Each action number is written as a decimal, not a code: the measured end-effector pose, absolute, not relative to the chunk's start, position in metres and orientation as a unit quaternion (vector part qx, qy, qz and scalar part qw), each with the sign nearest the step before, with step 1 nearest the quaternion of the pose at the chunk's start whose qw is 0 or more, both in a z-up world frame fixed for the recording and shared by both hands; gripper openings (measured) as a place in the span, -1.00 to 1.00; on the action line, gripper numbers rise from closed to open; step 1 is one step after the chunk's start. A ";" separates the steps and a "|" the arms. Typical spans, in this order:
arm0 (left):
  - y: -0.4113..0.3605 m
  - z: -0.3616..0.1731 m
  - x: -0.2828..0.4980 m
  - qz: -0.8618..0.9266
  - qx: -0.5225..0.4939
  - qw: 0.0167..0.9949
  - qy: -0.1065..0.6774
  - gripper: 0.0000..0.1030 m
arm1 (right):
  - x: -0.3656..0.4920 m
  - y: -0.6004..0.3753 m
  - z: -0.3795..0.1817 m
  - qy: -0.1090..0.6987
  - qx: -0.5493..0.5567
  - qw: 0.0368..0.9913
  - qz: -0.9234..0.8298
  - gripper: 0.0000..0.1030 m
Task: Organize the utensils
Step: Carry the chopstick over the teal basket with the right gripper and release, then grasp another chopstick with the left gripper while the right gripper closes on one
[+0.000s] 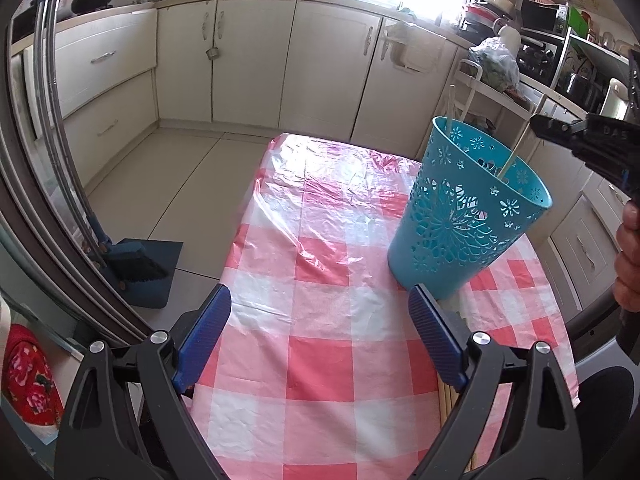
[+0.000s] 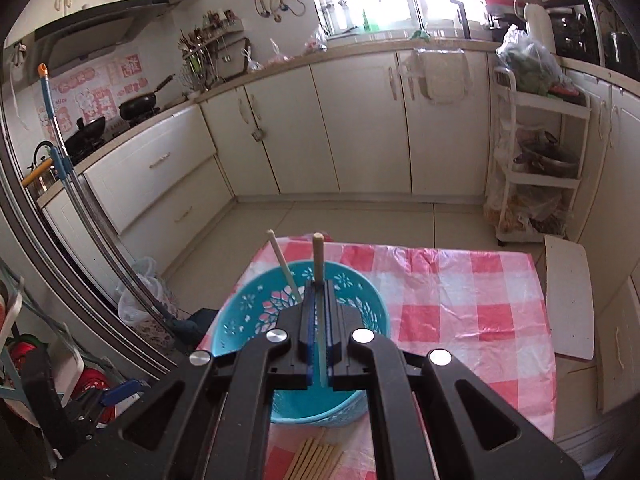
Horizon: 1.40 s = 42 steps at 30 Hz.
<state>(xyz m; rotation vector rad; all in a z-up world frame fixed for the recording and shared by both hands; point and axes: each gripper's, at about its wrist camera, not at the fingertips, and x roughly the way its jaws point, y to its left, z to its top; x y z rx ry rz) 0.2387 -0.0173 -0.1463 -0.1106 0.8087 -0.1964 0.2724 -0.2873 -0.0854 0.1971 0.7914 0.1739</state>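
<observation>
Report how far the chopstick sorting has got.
Done: one pale chopstick already leans inside the blue basket. In hand: the right gripper is shut on a wooden chopstick, held over the basket's mouth, not yet released. Left: a bundle of chopsticks lies on the checked tablecloth; the left gripper is open and empty.

Raised letters "DAS" stand on the black body of the right tongs (image 1: pixel 538 123); wall-sticker characters are illegible.
</observation>
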 end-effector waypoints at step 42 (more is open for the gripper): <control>-0.036 -0.153 0.232 -0.112 0.000 0.908 0.403 0.76 | 0.171 -0.250 -0.230 0.521 0.016 0.852 0.049 -0.82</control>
